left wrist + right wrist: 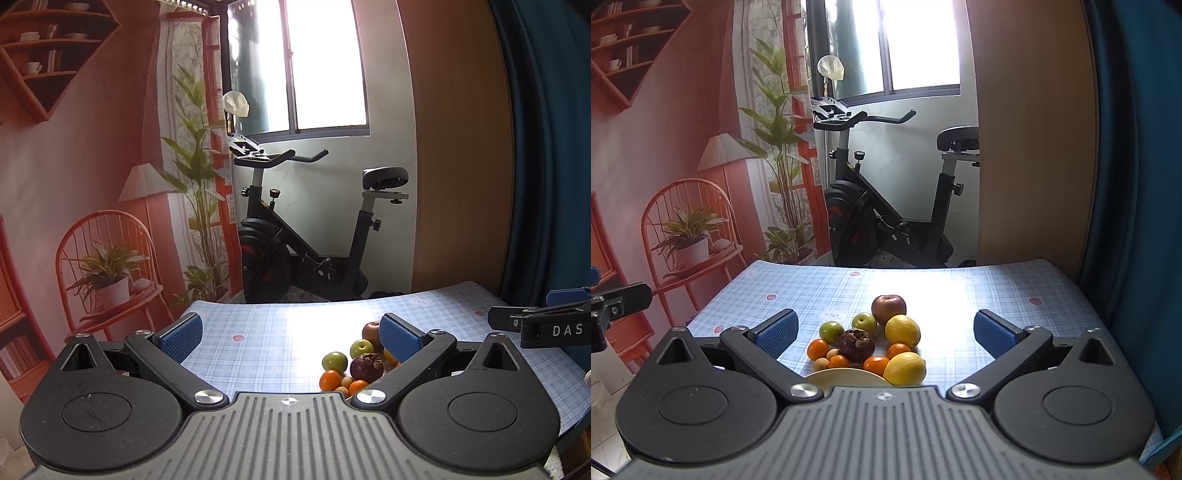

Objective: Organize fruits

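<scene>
A pile of fruit lies on the blue checked tablecloth [960, 291]: a red apple [888, 308], two green fruits [831, 331], two lemons [902, 330], a dark mangosteen [856, 345], several small oranges [817, 349] and pale little round fruits [821, 364]. A cream plate rim [846, 377] shows just in front of the pile. My right gripper [884, 334] is open above the near side of the pile, holding nothing. My left gripper [291, 338] is open to the left of the same pile; its right finger hides part of the fruit [365, 365].
The right gripper's arm [535, 326] shows at the right edge in the left wrist view. Beyond the table's far edge stand an exercise bike [886, 206], a wooden panel [1034, 147] and a blue curtain [1137, 184]. A printed backdrop [683, 166] hangs at the left.
</scene>
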The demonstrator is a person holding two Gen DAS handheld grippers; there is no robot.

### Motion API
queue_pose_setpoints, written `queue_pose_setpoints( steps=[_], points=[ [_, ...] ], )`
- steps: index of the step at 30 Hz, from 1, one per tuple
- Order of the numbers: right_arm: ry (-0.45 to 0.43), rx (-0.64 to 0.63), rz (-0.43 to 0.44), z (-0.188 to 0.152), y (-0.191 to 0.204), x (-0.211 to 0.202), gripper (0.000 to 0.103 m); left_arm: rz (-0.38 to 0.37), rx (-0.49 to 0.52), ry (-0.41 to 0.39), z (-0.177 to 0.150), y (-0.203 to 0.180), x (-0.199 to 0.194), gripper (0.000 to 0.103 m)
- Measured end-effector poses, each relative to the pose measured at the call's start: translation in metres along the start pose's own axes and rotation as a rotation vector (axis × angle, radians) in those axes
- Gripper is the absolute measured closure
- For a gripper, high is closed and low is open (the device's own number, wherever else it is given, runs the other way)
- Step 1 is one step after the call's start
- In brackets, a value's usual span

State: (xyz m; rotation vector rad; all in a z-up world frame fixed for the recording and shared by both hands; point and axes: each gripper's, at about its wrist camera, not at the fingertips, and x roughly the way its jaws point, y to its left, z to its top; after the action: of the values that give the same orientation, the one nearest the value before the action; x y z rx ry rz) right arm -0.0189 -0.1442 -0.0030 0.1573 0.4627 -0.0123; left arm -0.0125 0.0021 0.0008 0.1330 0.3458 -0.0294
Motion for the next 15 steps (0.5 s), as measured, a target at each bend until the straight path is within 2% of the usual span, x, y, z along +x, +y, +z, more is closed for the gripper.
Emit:
queue_pose_setpoints(
  steps=[15],
  points=[
    [-0.006, 0.001, 0.000, 0.0000, 0.0015, -0.0008, 0.000, -0.003, 0.000, -0.004, -0.0007, -0.0016, -0.0016, 0.000]
  ],
)
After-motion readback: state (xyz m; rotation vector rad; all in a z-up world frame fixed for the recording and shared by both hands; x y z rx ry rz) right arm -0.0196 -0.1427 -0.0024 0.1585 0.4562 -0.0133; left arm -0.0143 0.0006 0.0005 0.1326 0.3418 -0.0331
